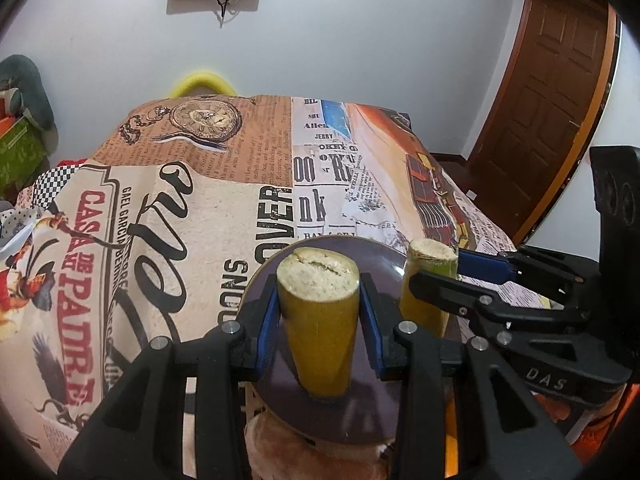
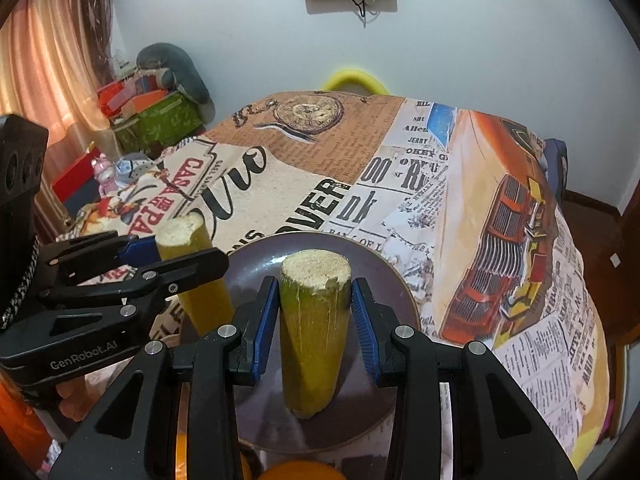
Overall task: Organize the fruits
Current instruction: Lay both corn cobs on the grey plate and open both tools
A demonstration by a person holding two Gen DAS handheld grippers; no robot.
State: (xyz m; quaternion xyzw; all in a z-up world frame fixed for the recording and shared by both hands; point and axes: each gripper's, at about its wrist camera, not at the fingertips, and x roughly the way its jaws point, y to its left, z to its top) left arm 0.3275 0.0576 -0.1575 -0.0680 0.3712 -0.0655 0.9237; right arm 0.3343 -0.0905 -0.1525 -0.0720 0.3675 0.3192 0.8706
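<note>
Both tongs are each clamping their own sugarcane piece: left tongs (image 1: 320, 312) gripping one sugarcane chunk (image 1: 320, 320), right tongs (image 2: 314, 312) squeezing another (image 2: 314, 328), both hovering over the dark plate (image 2: 384, 276) on the counter (image 1: 200, 208).

The far half of the table, covered by a printed newspaper-pattern cloth (image 1: 192, 208), is bare from 9 o'clock through 12 to 3 o'clock of the dark round plate (image 1: 384, 264); a gripper passes there freely. Above the plate, clearance is restricted: two yellow-green cut cane sections (image 1: 320, 320) (image 2: 314, 332) occupy it, each between blue gripper pads. At 6 o'clock, round orange fruits (image 2: 300, 470) lie just beside the plate rim.
</note>
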